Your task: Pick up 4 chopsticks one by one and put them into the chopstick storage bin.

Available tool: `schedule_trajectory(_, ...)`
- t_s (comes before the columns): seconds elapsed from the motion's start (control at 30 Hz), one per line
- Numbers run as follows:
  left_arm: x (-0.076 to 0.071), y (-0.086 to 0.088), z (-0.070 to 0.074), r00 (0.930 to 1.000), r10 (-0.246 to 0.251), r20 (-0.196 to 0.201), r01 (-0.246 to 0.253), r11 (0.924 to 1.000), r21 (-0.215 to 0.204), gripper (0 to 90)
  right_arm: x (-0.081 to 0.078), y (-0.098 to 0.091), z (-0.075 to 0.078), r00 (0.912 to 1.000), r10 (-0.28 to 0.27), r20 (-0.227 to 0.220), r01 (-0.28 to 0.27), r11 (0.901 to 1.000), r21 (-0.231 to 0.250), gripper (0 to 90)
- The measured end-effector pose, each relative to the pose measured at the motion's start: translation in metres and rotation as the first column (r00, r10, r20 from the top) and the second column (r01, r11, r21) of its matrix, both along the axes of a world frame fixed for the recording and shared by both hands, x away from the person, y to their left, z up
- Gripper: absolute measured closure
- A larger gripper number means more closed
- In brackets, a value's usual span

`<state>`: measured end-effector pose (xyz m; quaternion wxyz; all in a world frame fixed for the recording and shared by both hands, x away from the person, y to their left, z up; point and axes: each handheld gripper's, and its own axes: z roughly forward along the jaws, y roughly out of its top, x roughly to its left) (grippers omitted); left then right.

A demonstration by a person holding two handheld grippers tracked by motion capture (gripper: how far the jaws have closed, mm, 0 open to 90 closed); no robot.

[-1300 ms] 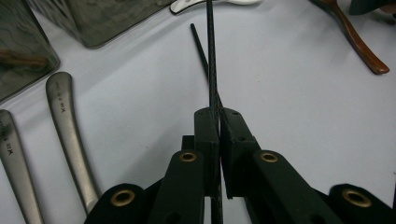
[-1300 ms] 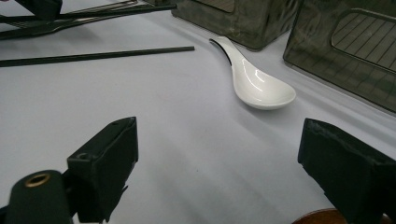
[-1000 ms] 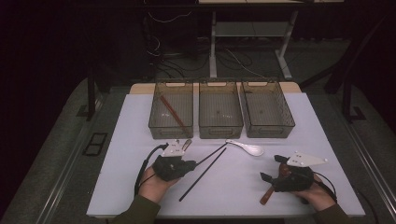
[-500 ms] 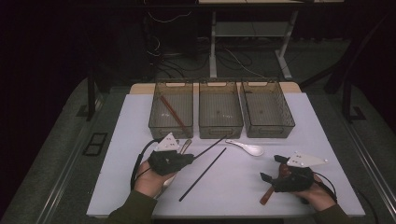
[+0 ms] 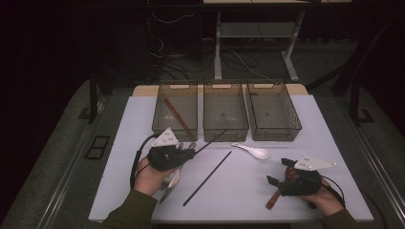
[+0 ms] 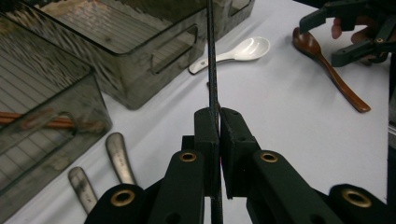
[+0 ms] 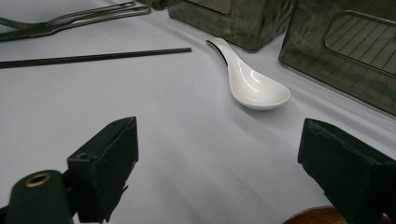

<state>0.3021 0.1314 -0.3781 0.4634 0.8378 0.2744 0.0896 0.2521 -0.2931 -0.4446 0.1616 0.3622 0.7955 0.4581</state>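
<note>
My left gripper (image 5: 192, 152) (image 6: 218, 116) is shut on a black chopstick (image 5: 212, 139) (image 6: 212, 60), which points toward the front wall of the middle bin (image 5: 225, 130). A second black chopstick (image 5: 207, 178) (image 7: 93, 57) lies flat on the white table. Beside it rests a white ceramic spoon (image 5: 253, 151) (image 7: 254, 86) (image 6: 240, 50). At the front right my right gripper (image 5: 278, 171) (image 7: 219, 135) stands open with nothing between its jaws, just above a brown wooden spoon (image 5: 272, 200) (image 6: 334, 72) (image 7: 322, 215).
Three dark see-through bins stand in a row at the back; the left bin (image 5: 160, 119) holds a brown chopstick (image 5: 177, 117) (image 6: 28, 119). Metal utensil handles (image 5: 170, 183) (image 6: 119, 158) lie under my left hand. The table edge (image 5: 229, 220) is near both hands.
My left gripper has drifted left and slightly away with the black chopstick, whose far tip now reaches the middle bin's front. The right gripper has not moved.
</note>
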Motion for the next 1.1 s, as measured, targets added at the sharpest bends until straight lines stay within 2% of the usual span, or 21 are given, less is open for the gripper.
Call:
schedule_trajectory(0.5, 0.023, 0.009, 0.006, 0.9986, 0.051, 0.014, -0.051, 0.9984, -0.024, 85.4, -0.002, -0.002, 0.0, 1.0, -0.004, 0.002, 0.004, 1.0, 0.002, 11.9)
schedule_trajectory(0.83, 0.049, 0.012, 0.01, 0.9957, 0.087, 0.034, -0.086, 0.9962, -0.011, 85.4, -0.003, -0.004, 0.0, 0.9999, -0.013, 0.005, 0.013, 0.9999, -0.001, 11.9)
schedule_trajectory(1.03, 0.066, 0.014, 0.018, 0.9919, 0.12, 0.043, -0.119, 0.9927, -0.019, 85.4, -0.004, -0.005, 0.0, 0.9997, -0.021, 0.006, 0.021, 0.9998, 0.003, 11.9)
schedule_trajectory(1.1, 0.071, 0.015, 0.021, 0.9899, 0.131, 0.054, -0.131, 0.9914, -0.01, 85.4, -0.004, -0.005, 0.0, 0.9997, -0.022, 0.006, 0.022, 0.9997, 0.003, 11.9)
